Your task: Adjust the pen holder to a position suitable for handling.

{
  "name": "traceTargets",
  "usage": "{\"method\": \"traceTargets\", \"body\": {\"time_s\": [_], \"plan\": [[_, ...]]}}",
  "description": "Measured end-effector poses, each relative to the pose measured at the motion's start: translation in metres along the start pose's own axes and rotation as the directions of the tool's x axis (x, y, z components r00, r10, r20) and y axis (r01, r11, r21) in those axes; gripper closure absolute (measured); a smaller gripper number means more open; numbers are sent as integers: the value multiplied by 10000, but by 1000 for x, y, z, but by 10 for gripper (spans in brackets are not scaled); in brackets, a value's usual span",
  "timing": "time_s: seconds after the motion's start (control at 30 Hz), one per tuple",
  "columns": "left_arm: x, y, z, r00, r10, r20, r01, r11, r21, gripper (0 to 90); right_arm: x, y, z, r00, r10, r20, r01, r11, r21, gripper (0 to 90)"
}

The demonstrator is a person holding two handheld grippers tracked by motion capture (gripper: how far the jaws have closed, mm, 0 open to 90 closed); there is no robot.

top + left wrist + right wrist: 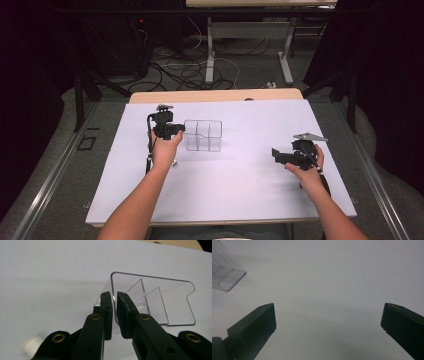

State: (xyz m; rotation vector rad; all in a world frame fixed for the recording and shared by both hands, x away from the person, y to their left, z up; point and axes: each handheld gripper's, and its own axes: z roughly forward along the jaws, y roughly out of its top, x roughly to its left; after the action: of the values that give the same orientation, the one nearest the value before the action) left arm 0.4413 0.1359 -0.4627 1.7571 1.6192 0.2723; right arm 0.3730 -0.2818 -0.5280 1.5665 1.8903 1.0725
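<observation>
one white cylinder [32,344] beside left gripper [114,295]

Both bare forearms came in from the near edge, the left one [132,205] reaching farther forward than the right one [335,215]. The left hand [165,150] held its claw [181,128] upright, the jaws pointing to the person's right. In the left gripper view that left claw [115,312] had its jaws drawn almost together, only a thin gap left between the pads. The right hand [307,167] sat nearer the person, well apart from the left, with its claw [276,155] aimed leftward toward the middle. In the right gripper view the right claw [328,320] had its jaws spread wide, with nothing between them.
</observation>
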Motion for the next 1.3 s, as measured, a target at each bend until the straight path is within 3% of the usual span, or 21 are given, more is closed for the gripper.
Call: {"method": "traceTargets", "body": {"time_s": [0.2,0.27,0.43,0.73,0.87,1.1,1.3], "plan": [[6,3,-7,9992,134,379,-115,9987,-492,823,0,0,0,10000,-96,-6,96,10000,-20,0],[7,4,-7,9996,224,183,-213,9981,-584,868,1,0,1,10000,-94,30,94,10000,-29,0],[9,6,0,9975,698,-144,-703,9968,-381,900,1,0,1,9999,-168,-7,168,9999,31,0],[8,2,11,9975,701,-87,-701,9975,-25,900,1,-1,3,9998,-192,-1,192,9998,89,0],[6,-1,16,9955,887,-333,-883,9960,122,900,1,-1,3,9998,-209,22,208,9997,106,0],[7,-4,15,9966,819,-129,-819,9966,19,900,2,-1,4,9996,-286,-34,287,9995,146,0],[-3,-8,16,9957,922,109,-922,9957,32,900,3,-1,5,9996,-295,-38,295,9995,132,0]]}}
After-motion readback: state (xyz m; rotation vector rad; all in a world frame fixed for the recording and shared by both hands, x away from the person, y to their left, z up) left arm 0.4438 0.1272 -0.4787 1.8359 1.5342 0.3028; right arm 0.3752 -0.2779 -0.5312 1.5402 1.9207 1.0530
